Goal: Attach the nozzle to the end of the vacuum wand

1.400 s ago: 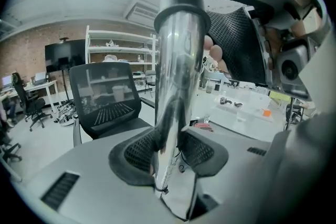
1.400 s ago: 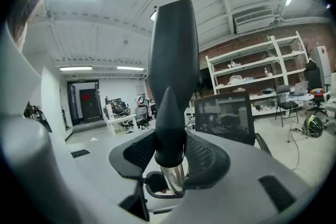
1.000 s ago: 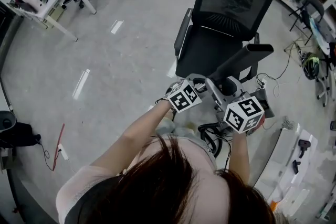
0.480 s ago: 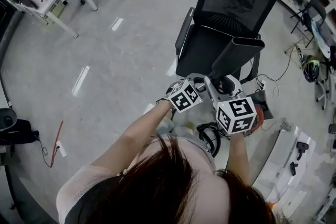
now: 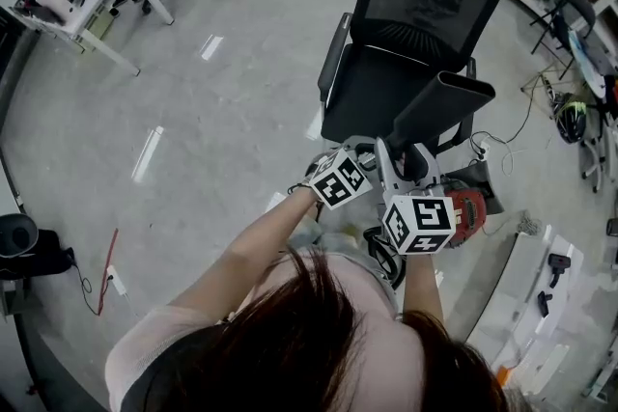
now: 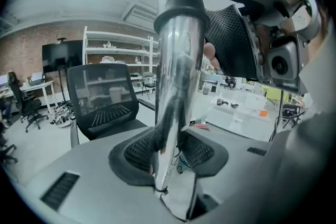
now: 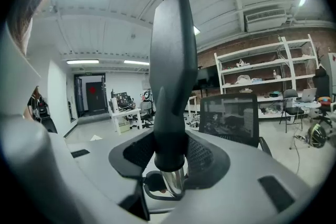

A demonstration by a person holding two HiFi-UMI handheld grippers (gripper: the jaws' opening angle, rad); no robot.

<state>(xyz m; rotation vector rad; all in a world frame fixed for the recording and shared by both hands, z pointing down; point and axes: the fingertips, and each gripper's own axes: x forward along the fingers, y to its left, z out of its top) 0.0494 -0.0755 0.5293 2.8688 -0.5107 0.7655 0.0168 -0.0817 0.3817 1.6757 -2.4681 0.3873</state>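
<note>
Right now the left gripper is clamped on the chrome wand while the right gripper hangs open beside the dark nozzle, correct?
Not quite. The right gripper is not open: the right gripper view shows its jaws shut on the dark nozzle. The rest stands: the left gripper is clamped on the chrome wand.

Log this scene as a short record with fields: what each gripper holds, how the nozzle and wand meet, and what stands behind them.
Left gripper: shut on shiny metal vacuum wand
Right gripper: shut on dark grey plastic nozzle
Join: nozzle collar sits over the wand's end; whether fully seated, cannot tell
Behind: black mesh office chair
</note>
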